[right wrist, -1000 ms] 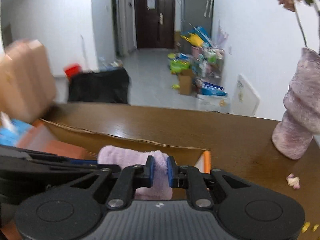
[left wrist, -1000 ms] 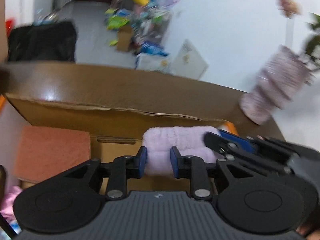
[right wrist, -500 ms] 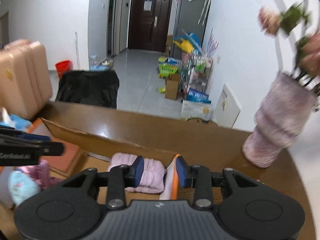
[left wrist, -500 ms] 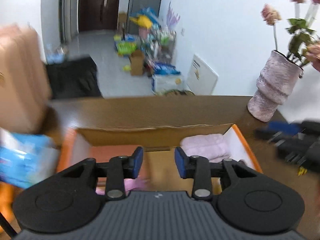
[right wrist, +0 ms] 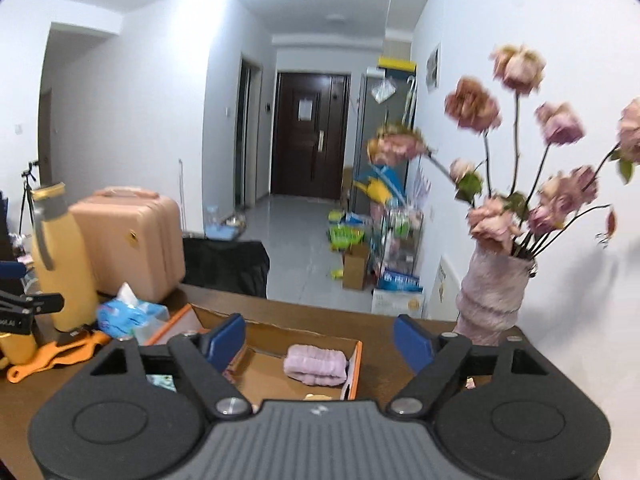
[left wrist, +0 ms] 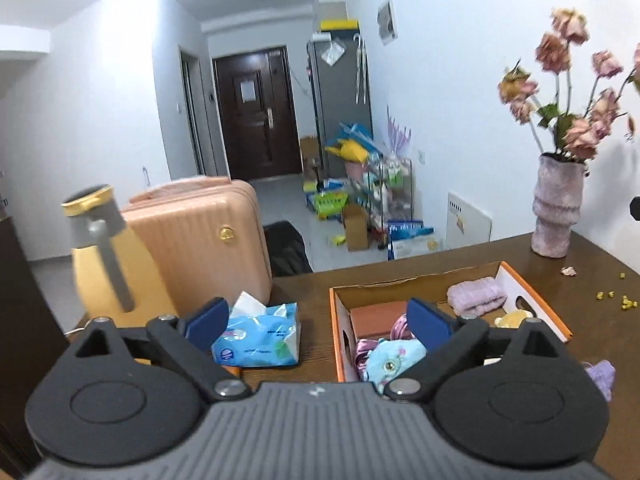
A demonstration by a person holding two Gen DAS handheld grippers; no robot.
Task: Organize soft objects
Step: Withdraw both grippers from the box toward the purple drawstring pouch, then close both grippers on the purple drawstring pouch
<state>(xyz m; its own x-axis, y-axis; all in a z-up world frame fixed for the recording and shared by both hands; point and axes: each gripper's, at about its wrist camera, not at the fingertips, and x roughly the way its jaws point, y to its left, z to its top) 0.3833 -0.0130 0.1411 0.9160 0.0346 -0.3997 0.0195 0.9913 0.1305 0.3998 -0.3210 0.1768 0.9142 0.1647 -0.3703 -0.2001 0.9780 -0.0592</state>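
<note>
The folded lilac towel (left wrist: 476,295) now lies in the far right corner of the cardboard box (left wrist: 536,300), flat against the box floor and touching neither gripper. Nearer in the same box sit a blue plush toy (left wrist: 394,358), something pink and shiny just left of it, a small yellowish plush (left wrist: 514,318) at the right wall, and a brown flat piece toward the far left. So a good part of the sorting looks done. What seems left is a small purple soft thing (left wrist: 600,376) lying on the desk (left wrist: 592,264) outside the box, near its right side (I cannot make out what it is), and perhaps the tissue pack (left wrist: 260,338) to the left of the box.

The left gripper (left wrist: 316,320) has just been opening; its fingers (left wrist: 206,318) stand very wide with nothing held between them, only the view of the tissue pack and box beyond. The right gripper (right wrist: 320,340) has likewise just been opening, its fingers (right wrist: 226,340) spread wide and empty, with the towel visible well beyond them. Both are held above the near edge of the desk, tipped gently downward toward the box, side by side and level. The vase of dried flowers (right wrist: 490,296) stands at the far right, close enough to the right gripper's path to deserve care.
</note>
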